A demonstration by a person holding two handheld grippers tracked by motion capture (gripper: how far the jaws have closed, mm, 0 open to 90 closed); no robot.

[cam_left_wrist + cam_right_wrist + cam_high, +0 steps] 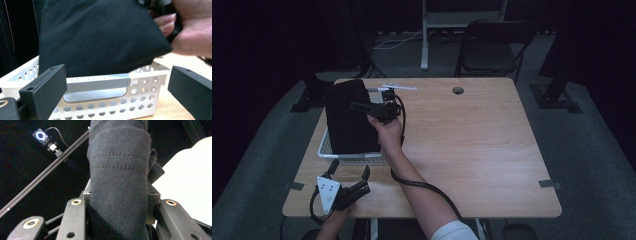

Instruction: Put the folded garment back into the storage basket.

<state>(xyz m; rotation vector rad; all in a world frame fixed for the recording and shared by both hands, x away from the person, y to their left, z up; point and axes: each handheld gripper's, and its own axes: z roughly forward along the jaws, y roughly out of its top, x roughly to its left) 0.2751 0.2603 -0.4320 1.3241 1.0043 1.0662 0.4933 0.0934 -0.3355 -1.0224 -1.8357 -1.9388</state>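
Dark curtains surround the wooden table (472, 145), which has a pale grain and rounded corners. On its left part stands a white plastic basket (140, 100) with round holes. A black folded cloth (347, 117), soft knit with stitched seams, hangs over the basket. The right gripper (384, 107) is clamped on the cloth's top edge. The left gripper (349, 174) waits before the basket, jaws wide apart.
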